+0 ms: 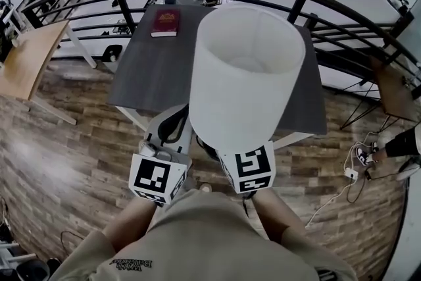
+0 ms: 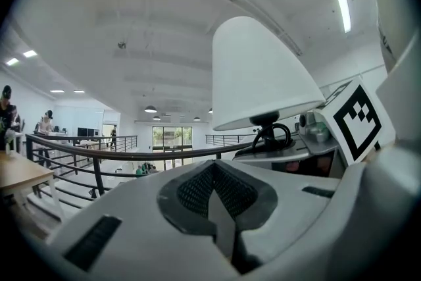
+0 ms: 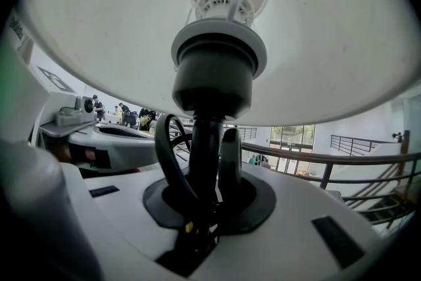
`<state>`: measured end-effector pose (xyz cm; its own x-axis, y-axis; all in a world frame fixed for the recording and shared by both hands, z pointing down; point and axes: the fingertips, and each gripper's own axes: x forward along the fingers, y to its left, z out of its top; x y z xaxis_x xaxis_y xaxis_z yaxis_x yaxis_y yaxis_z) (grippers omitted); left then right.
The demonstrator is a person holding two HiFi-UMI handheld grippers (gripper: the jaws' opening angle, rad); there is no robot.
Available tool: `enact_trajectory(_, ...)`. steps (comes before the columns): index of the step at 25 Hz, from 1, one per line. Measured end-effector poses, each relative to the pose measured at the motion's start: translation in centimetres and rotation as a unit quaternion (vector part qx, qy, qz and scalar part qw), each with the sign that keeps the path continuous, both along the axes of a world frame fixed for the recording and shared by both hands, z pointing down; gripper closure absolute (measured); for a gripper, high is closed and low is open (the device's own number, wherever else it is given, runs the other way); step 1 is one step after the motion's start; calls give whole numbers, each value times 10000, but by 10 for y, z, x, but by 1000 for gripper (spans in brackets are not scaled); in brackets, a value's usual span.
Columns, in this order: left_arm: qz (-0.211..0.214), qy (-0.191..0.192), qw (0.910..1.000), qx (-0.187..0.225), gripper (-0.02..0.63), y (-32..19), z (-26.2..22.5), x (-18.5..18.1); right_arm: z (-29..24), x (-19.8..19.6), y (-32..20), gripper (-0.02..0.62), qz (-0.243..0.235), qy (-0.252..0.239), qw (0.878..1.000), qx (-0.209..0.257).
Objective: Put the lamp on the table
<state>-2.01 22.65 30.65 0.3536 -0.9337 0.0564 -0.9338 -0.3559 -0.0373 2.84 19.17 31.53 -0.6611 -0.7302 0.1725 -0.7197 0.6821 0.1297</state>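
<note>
**Right gripper carries the one lamp upright; the table lies ahead**

The right gripper [image 3: 209,174] is clamped on the black stem [image 3: 205,141] of the lamp [image 1: 247,76], with a loop of black cord [image 3: 170,154] just beside it. Only this gripper's own view shows the grip, because the white shade [image 3: 329,29] hides it from the head view. The left gripper [image 2: 214,197], just beside the right, has its jaws together on nothing. Only the head view shows the one dark table [image 1: 151,76] beyond both grippers. One red book [image 1: 165,22] lies at the table's far edge, its title too small to read. The two marker cubes [image 1: 156,179] carry black squares but no words.
</note>
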Motion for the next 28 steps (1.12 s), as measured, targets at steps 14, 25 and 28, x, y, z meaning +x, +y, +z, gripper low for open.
enact_trajectory(14,269,-3,9996,131,601,-70,4,15,7,25,-65,531,538,-8,9985,92)
enact_trajectory(25,712,58,9974,-78,601,-192,23,9,26,13,-175,531,899,-25,9958,-165)
enact_trajectory(28,783,153,9967,-161,601,-238,26,-10,32,-9,-220,531,927,7,9953,-280)
